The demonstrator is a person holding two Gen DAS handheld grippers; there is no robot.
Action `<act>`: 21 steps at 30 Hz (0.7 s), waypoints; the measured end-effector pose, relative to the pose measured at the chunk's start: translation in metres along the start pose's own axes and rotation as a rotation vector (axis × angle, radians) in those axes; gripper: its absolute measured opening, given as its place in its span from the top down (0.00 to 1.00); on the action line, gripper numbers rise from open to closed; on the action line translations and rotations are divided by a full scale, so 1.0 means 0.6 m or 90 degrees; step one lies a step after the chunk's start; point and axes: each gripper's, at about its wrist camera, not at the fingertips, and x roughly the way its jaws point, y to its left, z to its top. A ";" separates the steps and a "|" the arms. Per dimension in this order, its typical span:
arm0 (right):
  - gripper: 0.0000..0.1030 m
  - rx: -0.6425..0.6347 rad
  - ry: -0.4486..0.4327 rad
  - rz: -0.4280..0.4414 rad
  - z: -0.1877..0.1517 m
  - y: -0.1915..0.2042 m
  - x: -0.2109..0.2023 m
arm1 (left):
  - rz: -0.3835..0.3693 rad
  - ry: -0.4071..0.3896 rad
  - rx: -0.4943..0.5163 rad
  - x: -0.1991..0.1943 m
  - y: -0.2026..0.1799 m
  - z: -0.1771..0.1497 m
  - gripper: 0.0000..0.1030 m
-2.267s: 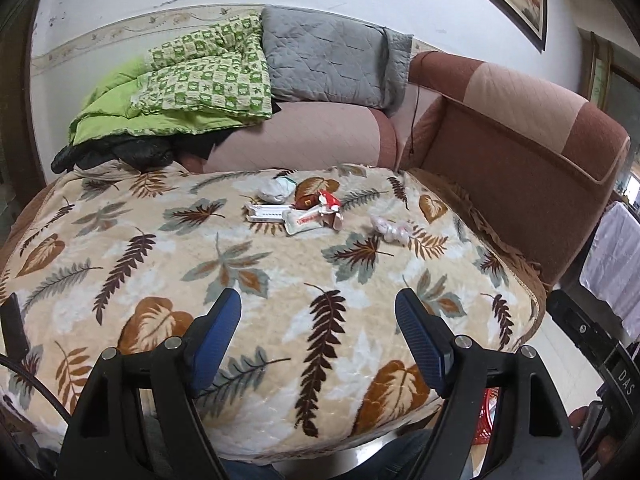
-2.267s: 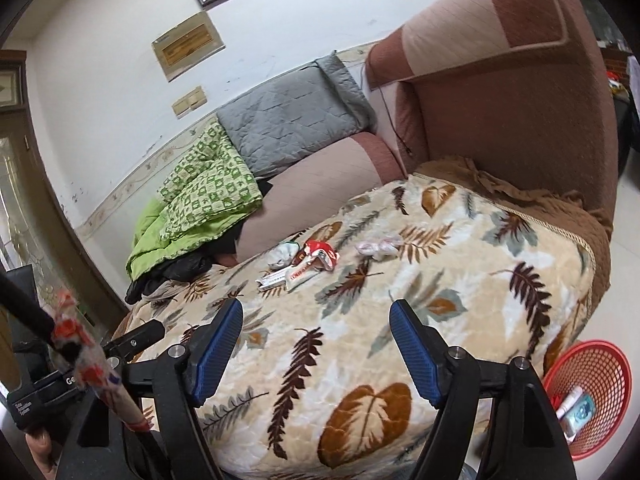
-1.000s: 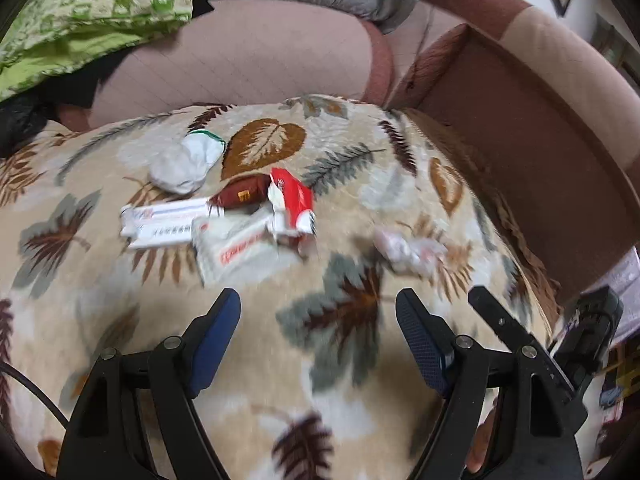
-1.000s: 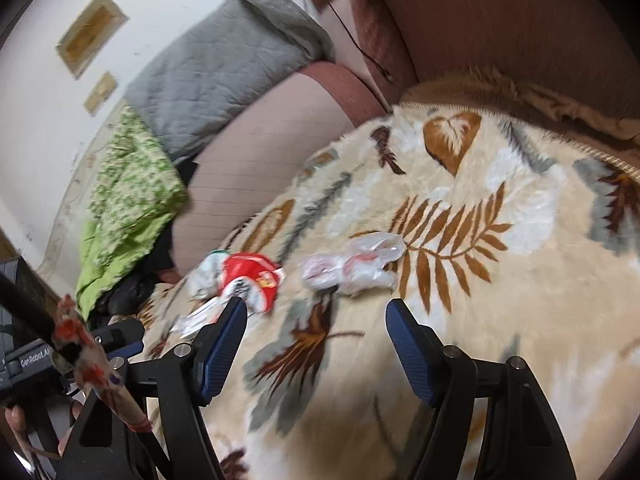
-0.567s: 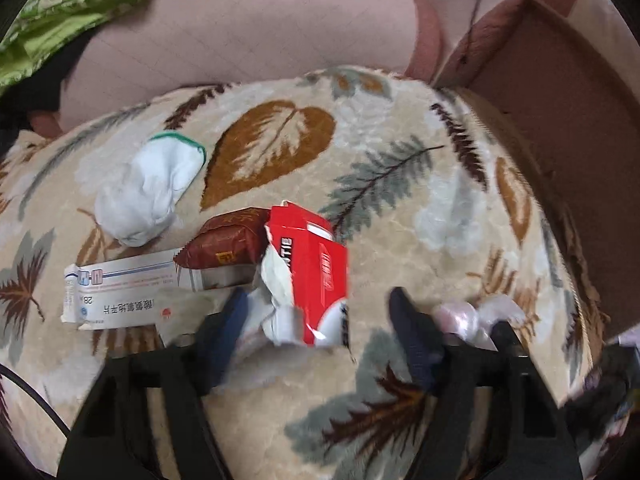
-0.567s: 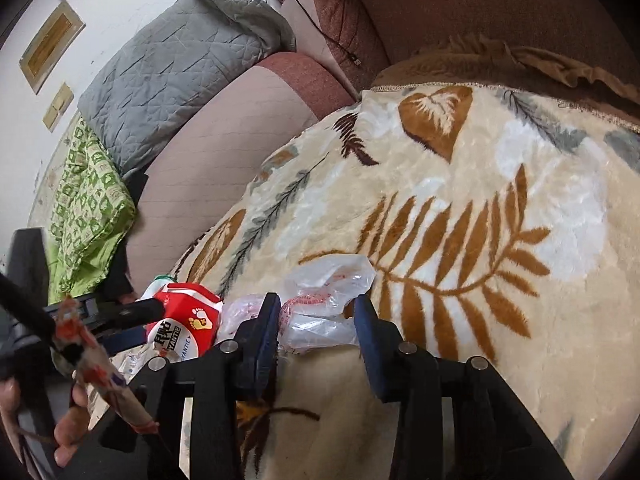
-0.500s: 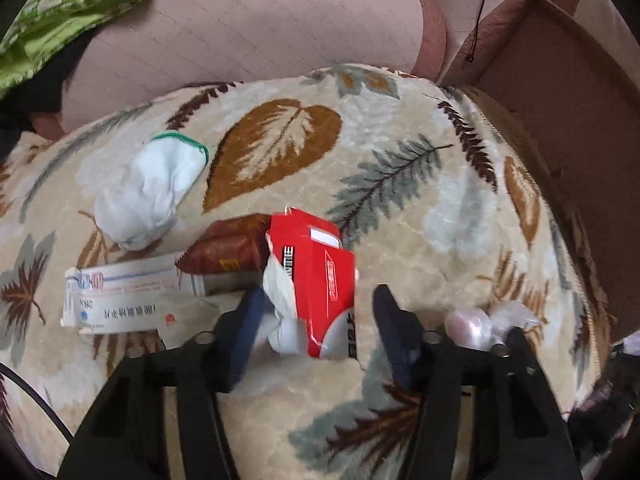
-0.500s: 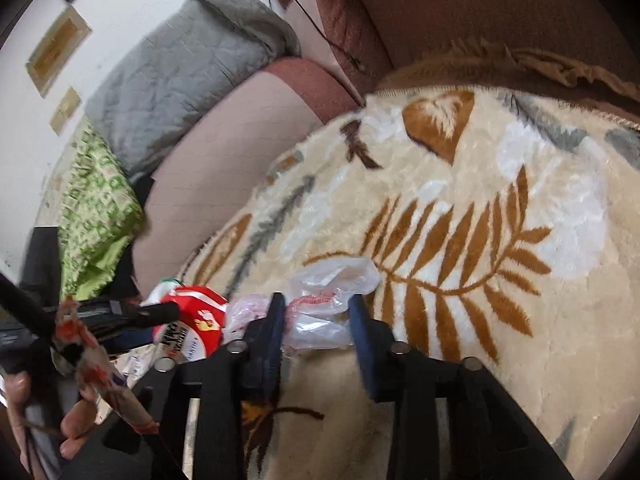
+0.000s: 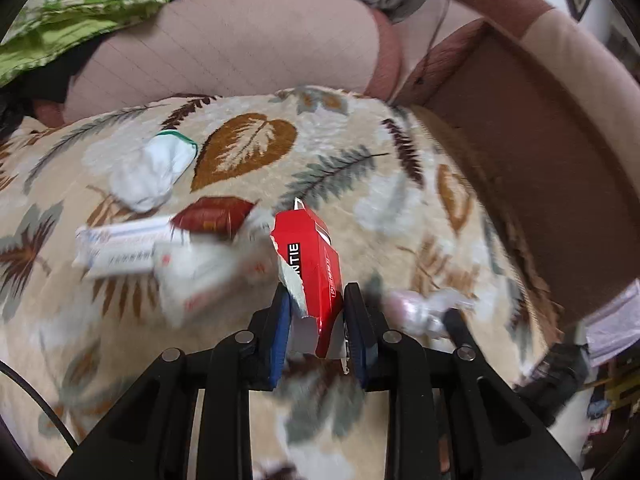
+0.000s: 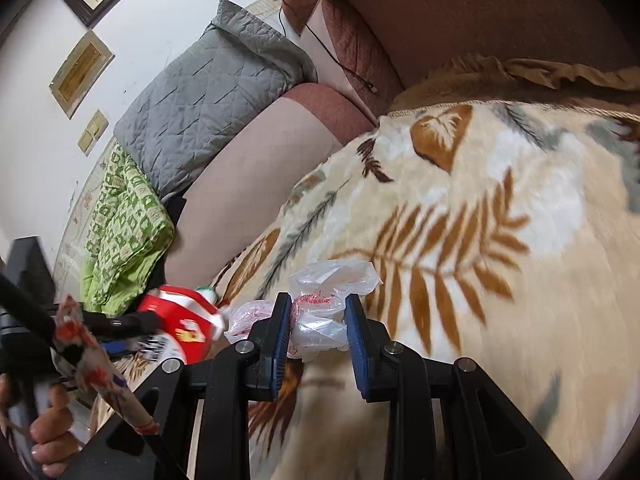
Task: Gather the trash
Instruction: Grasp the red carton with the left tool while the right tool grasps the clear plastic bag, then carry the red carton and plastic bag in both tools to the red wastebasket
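On the left, far side of the leaf-patterned blanket (image 9: pixel 248 148) lies a crumpled white tissue (image 9: pixel 150 174). Just near of it rests a dark red wrapper (image 9: pixel 212 216), which touches a long white box (image 9: pixel 120 246) and some torn white packaging (image 9: pixel 208 272) beside it; these are blurred, so the print on them cannot be read.

In the middle, the left gripper (image 9: pixel 314 320) has its jaws drawn narrow around the near end of a torn red carton (image 9: pixel 310 256). The carton stands tilted, its far end pointing away from the gripper, and its near end sits between the two blue pads (image 9: pixel 280 332).

To the right of the carton, the right gripper (image 10: pixel 316 330) holds a crumpled clear plastic bag (image 10: pixel 332 292) with red print. Its jaws are also narrow, pressed on the middle of the bag, and the rest of the bag spreads out on the far side of the pads. In the left wrist view the bag (image 9: pixel 424 308) shows just right of the carton.

Behind the blanket are a pink cushion (image 9: pixel 240 44), a green patterned quilt (image 10: pixel 124 232) on the left and a grey quilted cover (image 10: pixel 212 104). The brown sofa arm (image 9: pixel 540 128) rises on the right. A hand (image 10: pixel 48 444) shows at the lower left of the right wrist view.
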 end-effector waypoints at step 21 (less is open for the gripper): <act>0.72 -0.133 -0.073 0.009 -0.157 0.191 -0.519 | 0.026 -0.158 0.001 -0.431 -0.100 -0.422 0.75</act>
